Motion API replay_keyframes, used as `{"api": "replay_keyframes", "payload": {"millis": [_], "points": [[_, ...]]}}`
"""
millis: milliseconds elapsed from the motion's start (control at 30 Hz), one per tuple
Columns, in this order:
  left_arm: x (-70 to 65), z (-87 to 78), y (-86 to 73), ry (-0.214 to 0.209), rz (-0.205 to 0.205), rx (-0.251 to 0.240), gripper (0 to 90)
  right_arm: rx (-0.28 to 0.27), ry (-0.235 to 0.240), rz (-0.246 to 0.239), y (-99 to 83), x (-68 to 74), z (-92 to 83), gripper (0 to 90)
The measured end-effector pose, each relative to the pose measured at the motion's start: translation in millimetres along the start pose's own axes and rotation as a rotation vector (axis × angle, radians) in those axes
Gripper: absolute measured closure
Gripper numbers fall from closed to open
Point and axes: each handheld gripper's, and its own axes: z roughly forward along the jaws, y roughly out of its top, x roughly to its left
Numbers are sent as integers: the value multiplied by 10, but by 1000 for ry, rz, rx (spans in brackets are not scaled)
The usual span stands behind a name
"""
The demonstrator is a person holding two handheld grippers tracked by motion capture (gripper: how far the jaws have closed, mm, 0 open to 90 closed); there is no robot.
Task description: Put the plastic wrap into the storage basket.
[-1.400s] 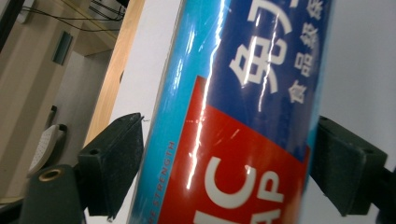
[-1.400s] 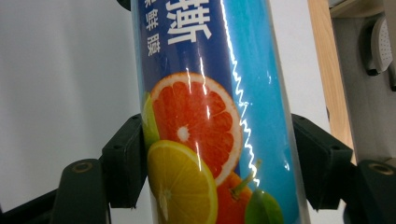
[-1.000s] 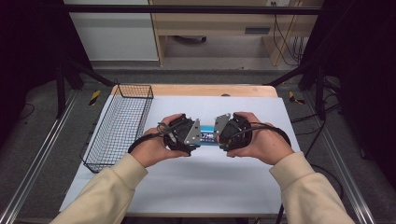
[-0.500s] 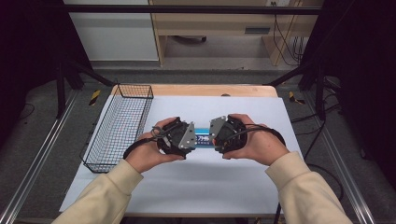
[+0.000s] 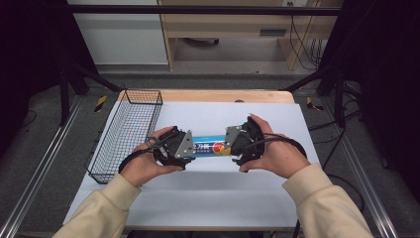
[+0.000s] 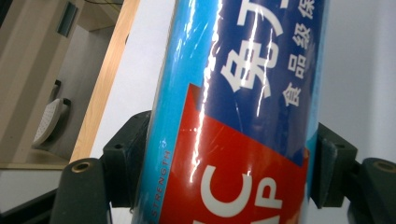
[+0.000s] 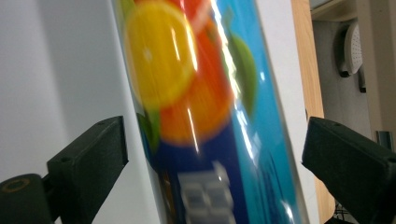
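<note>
White worktop (image 5: 208,198) carries a wire basket (image 5: 126,131) at its left edge. Left gripper (image 5: 185,148) clamps the blue box (image 5: 210,148); right gripper (image 5: 229,144), now drawn back, gapes around it.

Cream long sleeves (image 5: 106,210) enter from the lower frame corners, cuffs ending at the wrists. Each hand carries a black hand-held gripper with a grey three-cornered plate: left gripper (image 5: 174,147), right gripper (image 5: 239,141). A black cable (image 5: 130,158) loops from each. Close up, the jaws are matte black blocky pads on rounded arms, with what seem to be brass-ringed screw holes (image 6: 81,166).
</note>
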Motion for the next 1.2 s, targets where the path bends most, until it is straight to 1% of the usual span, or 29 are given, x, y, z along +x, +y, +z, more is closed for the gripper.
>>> {"api": "replay_keyframes", "payload": {"millis": [33, 67, 133, 167, 200, 233, 267, 300, 367, 433, 533, 567, 667, 700, 733, 767, 800, 833, 867, 900, 933, 967, 1000, 1033, 1067, 1100, 1133, 1167, 1200], "points": [[-9, 4, -23, -2, -11, -3, 278, -5, -1, 4, -41, -9, -9, 65], [-9, 2, -35, -2, -11, -1, 278, -16, -8, 8, -106, -17, -24, 68], [-8, 4, -50, -1, -17, -3, 279, -5, -10, 23, -184, -28, -42, 67], [-9, 5, -59, 5, -16, -3, 279, -3, -19, 51, -280, -44, -58, 67], [-9, 5, -59, 5, -16, -3, 280, -3, -19, 51, -280, -44, -58, 67], [-8, 7, -66, 5, -17, -2, 280, -8, -29, 82, -395, -65, -83, 65], [-8, 7, -66, 5, -17, -2, 280, -8, -29, 82, -395, -65, -83, 65], [-8, 8, -72, 6, -18, -5, 280, -13, -35, 86, -437, -71, -92, 67], [-6, -1, -83, 9, -20, -9, 280, -25, -56, 120, -559, -80, -129, 65], [7, -14, -100, 13, -17, -9, 281, -56, -88, 147, -664, -82, -147, 63], [36, -29, -121, 18, -21, -11, 281, -73, -110, 214, -799, -74, -125, 50], [48, -40, -126, 19, -17, -9, 282, -75, -122, 232, -835, -62, -110, 51], [70, -62, -142, 28, -25, -18, 282, -87, -156, 295, -919, -23, -44, 67], [84, -67, -142, 27, -29, -18, 282, -90, -199, 352, -959, 7, 3, 74], [102, -72, -140, 28, -26, -14, 282, -90, -199, 352, -959, 7, 3, 74], [121, -67, -138, 33, -24, -18, 282, -87, -222, 379, -973, 19, 31, 76], [146, -61, -134, 32, -26, -17, 282, -90, -231, 400, -989, 27, 56, 89], [186, -49, -128, 37, -26, -19, 282, -94, -275, 448, -1020, 38, 111, 99], [186, -49, -128, 37, -26, -19, 283, -94, -275, 448, -1020, 38, 111, 99], [222, -47, -122, 34, -26, -17, 283, -108, -288, 511, -1049, 40, 164, 82], [240, -41, -122, 37, -28, -27, 283, -108, -288, 511, -1049, 40, 164, 82], [262, -43, -121, 32, -28, -30, 283, -107, -299, 575, -1091, 53, 213, 68], [278, -41, -123, 34, -23, -38, 283, -107, -299, 575, -1091, 53, 213, 68], [306, -35, -129, 29, -34, -51, 283, -121, -299, 651, -1156, 87, 260, 75], [306, -35, -129, 29, -34, -51, 283, -121, -299, 651, -1156, 87, 260, 75], [320, -25, -132, 27, -50, -65, 283, -136, -302, 666, -1181, 107, 288, 76], [335, -25, -129, 23, -54, -62, 283, -145, -309, 686, -1217, 149, 334, 86], [350, -20, -126, 23, -59, -67, 284, -154, -322, 717, -1279, 221, 436, 84], [360, -24, -118, 24, -57, -58, 284, -154, -322, 717, -1279, 221, 436, 84]]}}
